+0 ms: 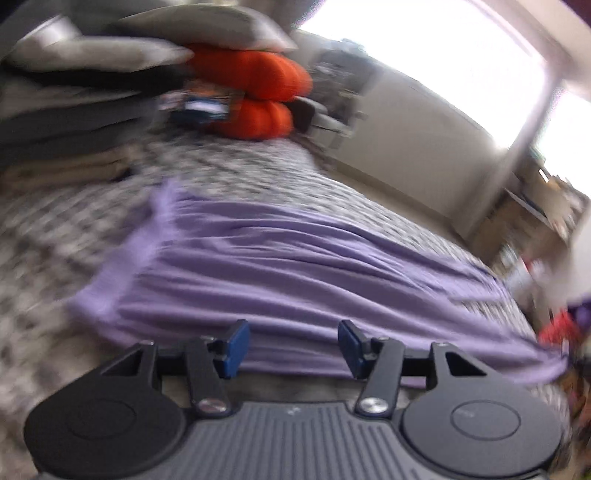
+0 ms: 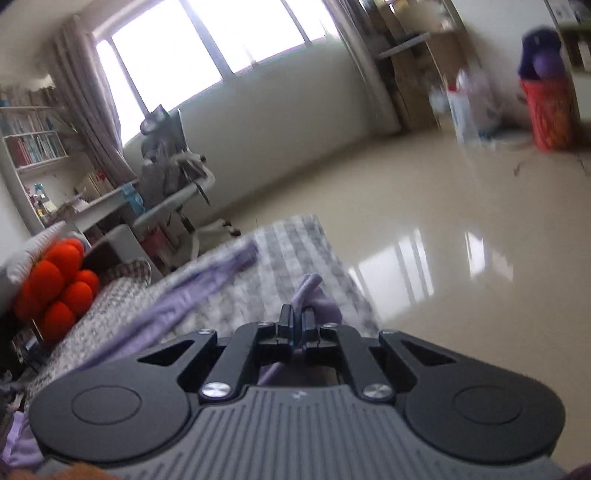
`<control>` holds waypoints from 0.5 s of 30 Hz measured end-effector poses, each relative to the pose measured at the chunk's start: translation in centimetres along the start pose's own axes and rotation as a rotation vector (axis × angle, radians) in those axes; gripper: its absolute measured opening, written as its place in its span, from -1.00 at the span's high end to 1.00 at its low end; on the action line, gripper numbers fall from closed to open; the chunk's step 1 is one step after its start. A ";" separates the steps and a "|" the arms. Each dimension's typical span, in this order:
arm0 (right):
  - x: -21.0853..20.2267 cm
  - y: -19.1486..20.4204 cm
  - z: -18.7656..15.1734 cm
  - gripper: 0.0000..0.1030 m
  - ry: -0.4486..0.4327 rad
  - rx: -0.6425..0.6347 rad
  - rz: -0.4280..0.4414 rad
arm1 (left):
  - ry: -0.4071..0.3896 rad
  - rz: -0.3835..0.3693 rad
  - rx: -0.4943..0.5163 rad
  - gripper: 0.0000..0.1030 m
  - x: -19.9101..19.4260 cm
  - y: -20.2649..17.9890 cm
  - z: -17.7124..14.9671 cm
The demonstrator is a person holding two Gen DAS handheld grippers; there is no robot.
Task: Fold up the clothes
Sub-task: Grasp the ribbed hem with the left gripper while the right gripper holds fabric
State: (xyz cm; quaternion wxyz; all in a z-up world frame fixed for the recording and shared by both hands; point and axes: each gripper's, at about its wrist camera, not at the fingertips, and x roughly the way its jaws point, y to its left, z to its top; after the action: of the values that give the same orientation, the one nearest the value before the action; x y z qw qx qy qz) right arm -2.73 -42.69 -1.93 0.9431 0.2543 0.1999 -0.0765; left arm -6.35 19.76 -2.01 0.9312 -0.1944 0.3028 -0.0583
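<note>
A bedroom with a bright window [image 2: 207, 40], a shiny pale floor [image 2: 424, 206] and a bed [image 1: 55, 236] under a grey patterned cover.

The left gripper [image 1: 293, 349] has its jaws spread apart with nothing between them. Just ahead of and beneath them, a lilac garment [image 1: 288, 266] lies stretched across the bed in long wrinkles, running away to the right. Far beyond the jaws sit orange cushions [image 1: 255, 96] under grey pillows [image 1: 199, 26].

The right gripper [image 2: 297, 325] has its jaws pressed together, pinching an edge of the same lilac garment; a fold of cloth pokes out just past the tips, and more trails off to the left over the bed. Well beyond, a desk chair [image 2: 181, 184] stands by bookshelves [image 2: 29, 136], and a red basket [image 2: 550, 114] sits far off to the right.

To do this step well, the open jaws would likely need to close on the near hem, so both grippers can hold the cloth taut and level before folding it over. The view is blurred.
</note>
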 end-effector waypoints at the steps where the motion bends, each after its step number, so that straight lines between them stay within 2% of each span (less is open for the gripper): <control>1: 0.2 0.1 -0.3 0.90 0.005 -0.003 -0.002 | -0.011 0.017 -0.035 -0.06 -0.3 0.9 0.1; 4: 0.9 0.4 0.1 0.80 0.035 0.004 0.025 | -0.032 0.059 -0.106 -0.06 -0.6 2.6 0.0; 5: 0.9 0.5 0.3 0.69 0.041 0.006 0.038 | -0.035 0.069 -0.122 -0.06 -0.6 3.0 -0.1; 10: 0.4 -0.4 0.1 0.69 0.072 0.048 0.076 | -0.034 0.141 -0.178 -0.10 0.4 3.7 -0.6; 12: 0.1 -1.4 -0.1 0.67 0.082 0.075 0.084 | -0.046 0.146 -0.202 -0.11 0.4 4.1 -0.6; 13: -0.2 -1.7 -0.2 0.55 0.083 0.080 0.087 | -0.053 0.147 -0.212 -0.11 0.4 4.2 -0.5; 14: -0.5 -1.9 -0.3 0.26 0.083 0.084 0.091 | -0.059 0.151 -0.219 -0.11 0.3 4.4 -0.5; 15: -0.7 -2.0 -0.4 0.14 0.081 0.083 0.094 | -0.062 0.156 -0.224 -0.11 0.3 4.5 -0.5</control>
State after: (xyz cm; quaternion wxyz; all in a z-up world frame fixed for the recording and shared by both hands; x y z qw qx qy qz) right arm -4.01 -44.14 -2.87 0.9255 0.3051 0.2222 -0.0299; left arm -6.45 23.64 -4.29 0.9144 -0.2746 0.2925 0.0544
